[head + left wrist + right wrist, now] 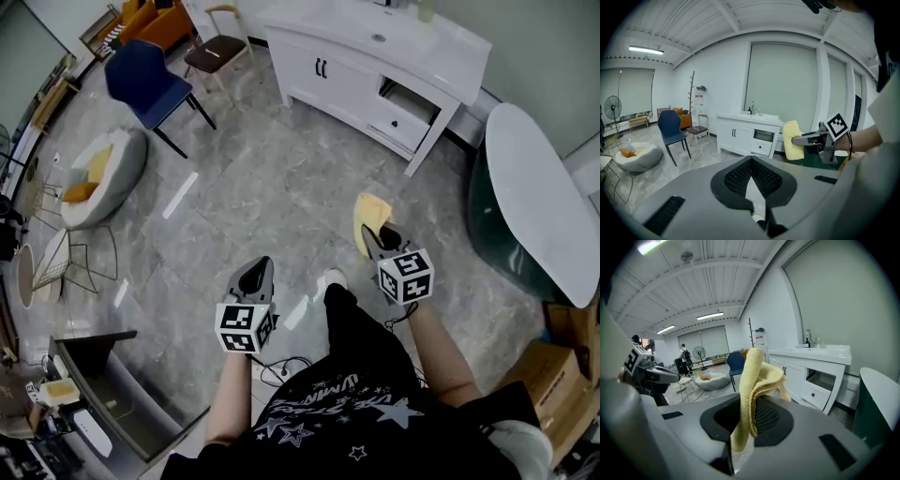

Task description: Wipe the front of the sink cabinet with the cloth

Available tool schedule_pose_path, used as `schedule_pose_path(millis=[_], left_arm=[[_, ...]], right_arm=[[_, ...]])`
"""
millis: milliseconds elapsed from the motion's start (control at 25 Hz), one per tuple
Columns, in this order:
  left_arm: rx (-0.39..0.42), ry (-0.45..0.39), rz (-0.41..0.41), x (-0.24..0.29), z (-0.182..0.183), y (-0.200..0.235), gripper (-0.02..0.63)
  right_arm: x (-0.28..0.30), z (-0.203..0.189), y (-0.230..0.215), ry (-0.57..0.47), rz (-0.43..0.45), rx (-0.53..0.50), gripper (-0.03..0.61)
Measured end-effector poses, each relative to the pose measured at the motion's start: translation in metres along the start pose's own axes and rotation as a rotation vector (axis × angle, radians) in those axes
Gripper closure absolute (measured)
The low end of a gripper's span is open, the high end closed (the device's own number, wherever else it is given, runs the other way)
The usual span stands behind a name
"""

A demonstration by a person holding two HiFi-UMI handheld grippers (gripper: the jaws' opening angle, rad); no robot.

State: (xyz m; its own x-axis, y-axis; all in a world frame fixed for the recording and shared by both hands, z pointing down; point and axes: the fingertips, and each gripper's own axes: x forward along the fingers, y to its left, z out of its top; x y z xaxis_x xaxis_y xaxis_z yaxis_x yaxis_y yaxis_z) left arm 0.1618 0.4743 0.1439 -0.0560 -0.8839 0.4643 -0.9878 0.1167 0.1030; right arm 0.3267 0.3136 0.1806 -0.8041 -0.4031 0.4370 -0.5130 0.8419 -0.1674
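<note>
- As we hold the right gripper (747, 425) out in front of us, its jaws are clamped on the yellow cloth (752, 380), which stands up out of them in a loose fold.
- Our left gripper (752, 178) sits off to the right gripper's left, roughly level with it. Its jaws are pressed together at the tips with nothing between them.
- Ahead of the right gripper's jaws and a little to their right stands the white sink cabinet (806, 376). It is well apart from the cloth, with bare floor between.
- The cloth touches no part of the cabinet, so we judge that the wiping has not yet begun and the approach comes first.
- The cabinet's long front runs at a slant to the jaw line. The end with the knobbed drawer (818, 395) lies nearer the right gripper, and the end with the doors (787, 376) recedes ahead and to the left.
- We judge that the cloth must be carried forward and turned so that its broad side meets that front squarely, then drawn along the cabinet's length.
- The right gripper is the nearer of the two to the cabinet and already has the cloth; the left is farther off and free.
- Close on the right gripper's right is a white-topped dark green tub (876, 404), which we would need to clear on the way in.
</note>
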Motion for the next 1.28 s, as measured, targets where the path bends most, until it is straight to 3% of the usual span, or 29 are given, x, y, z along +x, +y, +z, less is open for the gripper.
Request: schedule_pose_path(millis=[360, 800, 1080, 1200, 1280], left_arm=[[0.005, 0.003, 0.018, 0.147, 0.100, 0.037, 0.597], [0.006, 0.016, 0.031, 0.224, 0.151, 0.080, 0.597], [0.038, 0.016, -0.036, 0.287, 0.173, 0.121, 0.597], [0.093, 0.037, -0.110, 0.330, 0.187, 0.140, 0.597], [0.081, 0.041, -0.162, 0.369, 0.199, 0.160, 0.597]], right_arm=[[0.124, 0.078, -0.098, 0.031, 0.030, -0.012, 0.517], [0.198, 0.116, -0.145, 0.031, 0.027, 0.047, 0.517], [0.237, 0.137, -0.182, 0.017, -0.069, 0.061, 0.517], [0.266, 0.145, -0.201, 0.017, -0.141, 0.092, 0.517], [0.298, 0.150, -0.216, 0.019, -0.198, 0.124, 0.517]])
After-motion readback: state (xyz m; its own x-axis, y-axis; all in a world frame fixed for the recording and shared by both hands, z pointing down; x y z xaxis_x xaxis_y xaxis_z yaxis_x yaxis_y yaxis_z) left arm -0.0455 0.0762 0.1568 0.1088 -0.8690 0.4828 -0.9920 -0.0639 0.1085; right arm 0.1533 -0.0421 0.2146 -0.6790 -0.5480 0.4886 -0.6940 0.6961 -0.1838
